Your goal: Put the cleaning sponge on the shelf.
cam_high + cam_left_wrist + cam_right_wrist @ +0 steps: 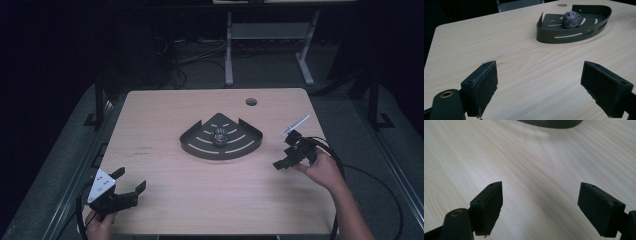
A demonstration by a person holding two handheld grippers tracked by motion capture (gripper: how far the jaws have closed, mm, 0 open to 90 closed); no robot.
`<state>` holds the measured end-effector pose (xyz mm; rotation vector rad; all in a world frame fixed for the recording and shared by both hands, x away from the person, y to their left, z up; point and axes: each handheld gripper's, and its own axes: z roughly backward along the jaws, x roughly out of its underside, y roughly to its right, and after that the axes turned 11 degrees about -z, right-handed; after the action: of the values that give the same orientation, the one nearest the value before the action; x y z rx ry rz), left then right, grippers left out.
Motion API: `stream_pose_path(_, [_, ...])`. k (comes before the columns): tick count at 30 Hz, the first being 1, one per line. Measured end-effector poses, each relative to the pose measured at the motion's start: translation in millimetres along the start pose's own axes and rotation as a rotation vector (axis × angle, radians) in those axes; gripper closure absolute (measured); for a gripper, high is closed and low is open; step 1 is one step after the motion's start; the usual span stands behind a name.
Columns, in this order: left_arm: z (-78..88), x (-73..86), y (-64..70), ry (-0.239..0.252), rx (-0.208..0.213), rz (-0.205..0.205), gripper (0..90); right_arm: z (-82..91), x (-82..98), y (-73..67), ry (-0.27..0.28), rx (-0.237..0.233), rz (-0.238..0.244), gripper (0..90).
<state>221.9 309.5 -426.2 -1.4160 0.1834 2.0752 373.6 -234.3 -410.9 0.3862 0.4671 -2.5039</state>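
A dark, fan-shaped slotted tray [200, 145] lies in the middle of the wooden table, with a ball of steel wool [219, 136] inside it. The left gripper view has the same tray [571, 37] and steel wool [572, 19] at the upper right. My left gripper [131, 179] rests near the table's front left corner, open, with nothing between its pads [482, 87]. To the right of the tray, my right gripper [285, 150] is held just above the table and points left, toward the tray. It is open over bare wood [540, 205], with the tray's rim [551, 123] at the top edge.
A round cable hole [251, 101] sits near the table's far right edge. Beyond the table stand a white desk frame [229, 50] and loose cables on the dark floor. Black cables trail from both grippers off the table's near side.
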Motion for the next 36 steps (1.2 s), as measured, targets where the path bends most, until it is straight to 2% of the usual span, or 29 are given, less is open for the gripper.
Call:
stream_pose_path(18, [-1.0,0.4,0.9,-0.005,0.002,-0.009,13.3,0.3,32.8,4.7,0.020,0.000,-0.012,19.7])
stream_pose_path(36, [-1.8,0.8,1.5,-0.008,0.002,-0.009,13.2,-2.5,58.2,0.1,0.041,0.003,-0.009,19.3])
